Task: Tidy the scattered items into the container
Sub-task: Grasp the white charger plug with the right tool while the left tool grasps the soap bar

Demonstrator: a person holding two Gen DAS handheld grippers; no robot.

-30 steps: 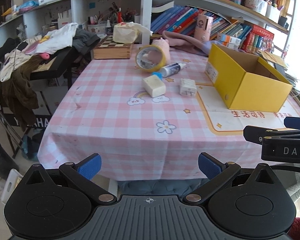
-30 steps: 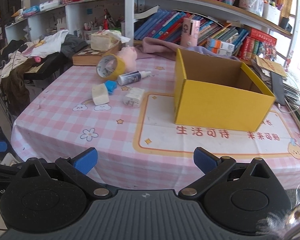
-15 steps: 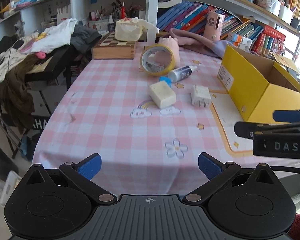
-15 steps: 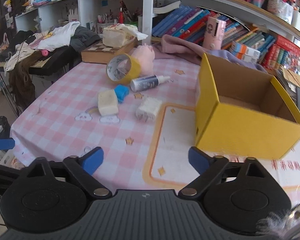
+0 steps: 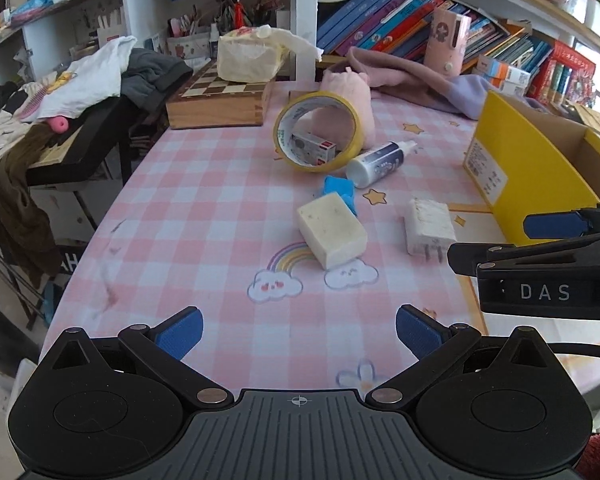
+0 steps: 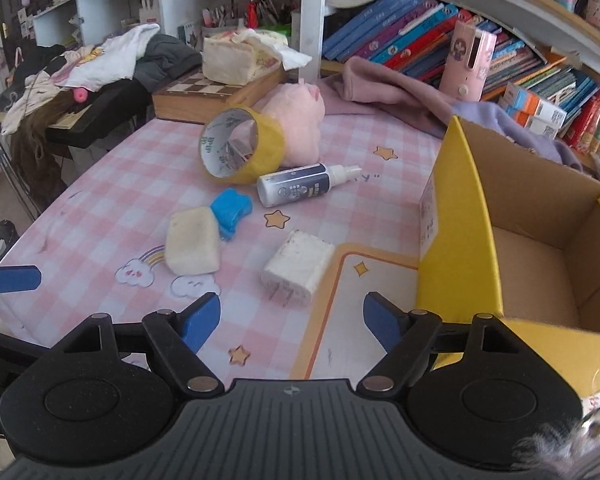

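On the pink checked tablecloth lie a cream soap bar (image 5: 332, 230) (image 6: 192, 246), a white plug charger (image 5: 428, 226) (image 6: 298, 266), a blue clip (image 5: 340, 190) (image 6: 232, 210), a spray bottle (image 5: 378, 162) (image 6: 300, 186) and a yellow tape roll (image 5: 318, 138) (image 6: 240, 150). The open yellow box (image 5: 528, 176) (image 6: 464, 240) stands at the right. My left gripper (image 5: 298, 330) hovers open short of the soap bar. My right gripper (image 6: 292, 320) is just short of the charger, its jaws closing with nothing between them.
A pink plush toy (image 6: 296, 122) sits behind the tape roll. A wooden chess box (image 5: 220, 102) with a cream bag on it stands at the back left. Pink and lilac cloth (image 6: 404, 98) lies before the bookshelves. Clothes pile up off the table's left edge.
Both grippers have moved forward over the table toward the scattered items, which now look larger and closer. The right gripper's fingers have narrowed.
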